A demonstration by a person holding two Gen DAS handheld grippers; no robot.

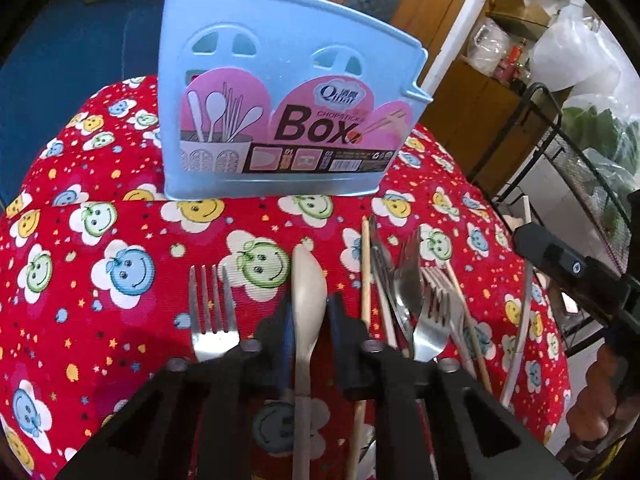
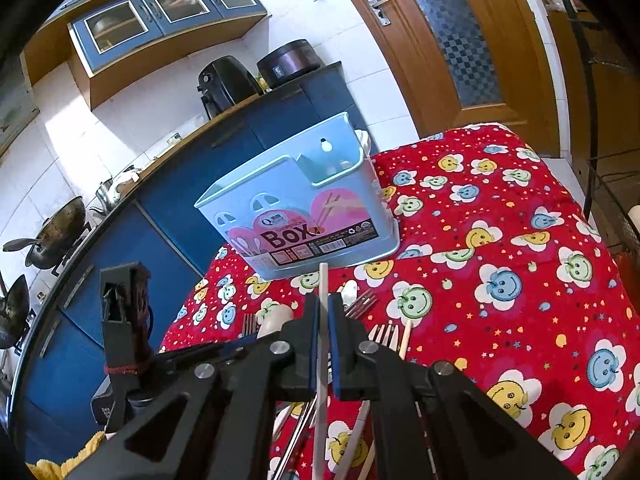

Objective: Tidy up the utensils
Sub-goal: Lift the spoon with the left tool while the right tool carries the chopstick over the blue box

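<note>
Utensils (image 1: pixel 400 292) lie loose on the red desk (image 1: pixel 120 240) before the blue box (image 1: pixel 280 92). Left gripper (image 1: pixel 308 320) pinches a pale spoon (image 1: pixel 306 288); right gripper (image 2: pixel 323 312) is clamped on a white chopstick (image 2: pixel 323 280).

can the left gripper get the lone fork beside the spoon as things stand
Probably not yet: the left gripper is shut on the beige spoon. The fork lies clear on the cloth just left of it, nothing covering it.
</note>
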